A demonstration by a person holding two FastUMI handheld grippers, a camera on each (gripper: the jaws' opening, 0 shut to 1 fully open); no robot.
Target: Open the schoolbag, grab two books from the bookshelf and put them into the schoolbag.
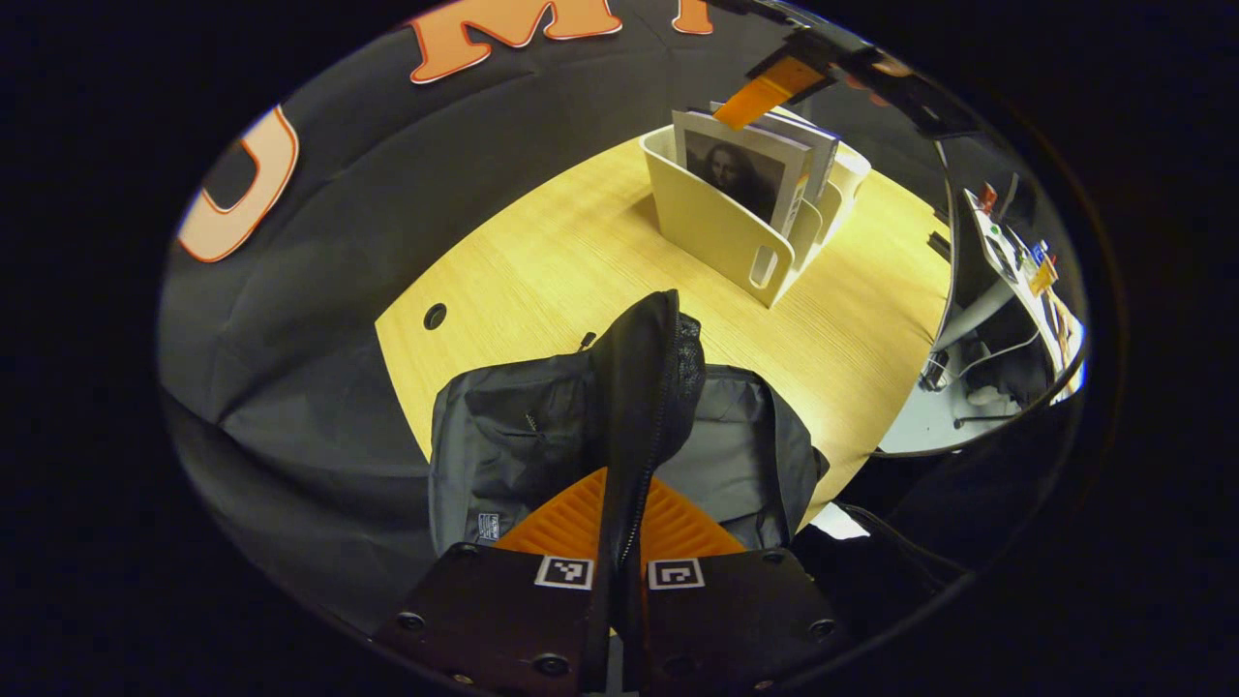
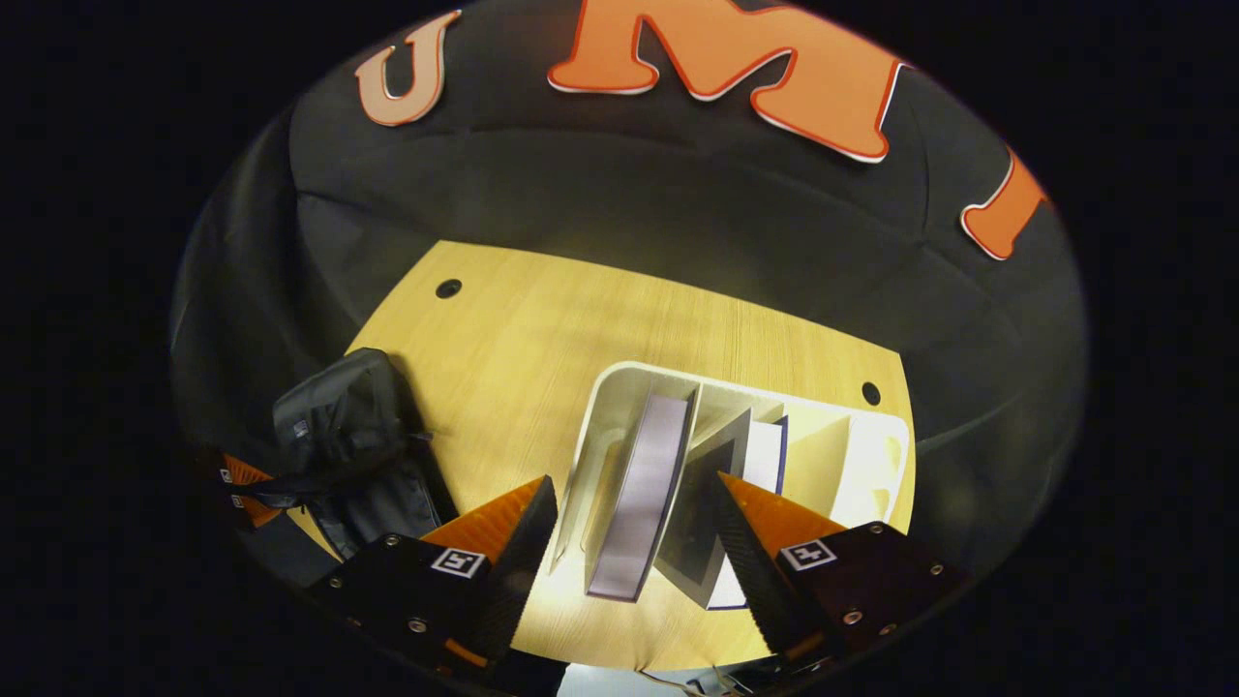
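My left gripper (image 1: 619, 571) was clamped on the raised flap of the black fabric schoolbag (image 1: 523, 445), holding it open on the pale wooden table (image 1: 571, 261). My right gripper (image 2: 629, 552) hung spread wide above the cream plastic bookshelf (image 2: 605, 407), straddling the grey-spined book (image 2: 644, 484) and its neighbour (image 2: 702, 523). I judged a careless close might catch the divider or both books, tipping the shelf.

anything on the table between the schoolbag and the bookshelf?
No. In the left gripper view the stretch of table between the schoolbag and the bookshelf is bare wood. The right gripper view shows the same bare gap.
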